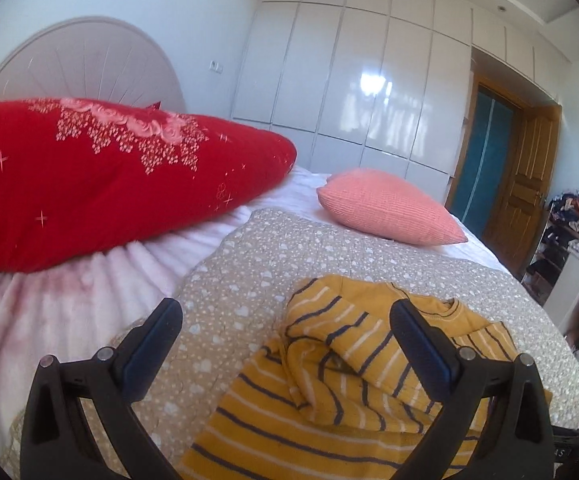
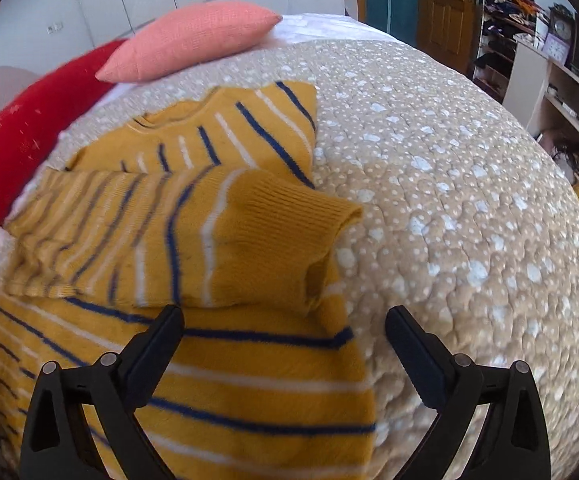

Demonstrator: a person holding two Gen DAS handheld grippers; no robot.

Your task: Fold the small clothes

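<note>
A small mustard-yellow sweater (image 2: 217,240) with navy and white stripes lies on the beige dotted quilt (image 2: 449,200). One sleeve is folded across its body, the ribbed cuff (image 2: 289,208) pointing right. My right gripper (image 2: 285,320) hovers open above the sweater's right edge, nothing between its fingers. In the left wrist view the same sweater (image 1: 349,380) lies rumpled below my left gripper (image 1: 285,320), which also stands open and empty, its right finger (image 1: 421,340) over the fabric.
A large red pillow (image 1: 109,184) and a pink cushion (image 1: 389,208) lie at the head of the bed. White wardrobes (image 1: 349,80), a wooden door (image 1: 525,184) and cluttered shelves (image 2: 529,40) stand beyond the bed. Bare quilt spreads right of the sweater.
</note>
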